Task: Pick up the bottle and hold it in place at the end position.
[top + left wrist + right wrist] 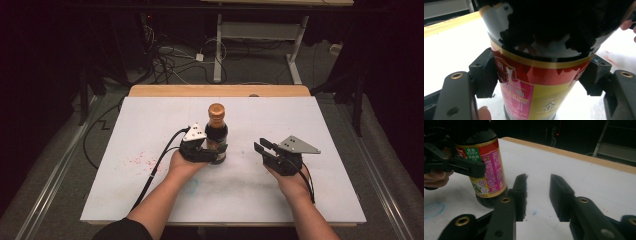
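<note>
The left tool (541, 75) clamps the upright sauce bottle (216, 135), its label legible up close; the right tool (537, 195) stands empty, jaws apart.

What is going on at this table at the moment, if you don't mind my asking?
A person is working with a hand-held gripper in each hand. The left hand-held gripper is clamped on the label of a dark sauce bottle that stands upright on the white table. The right hand-held gripper is off to the side of the bottle, its jaws apart with nothing between them.
</note>
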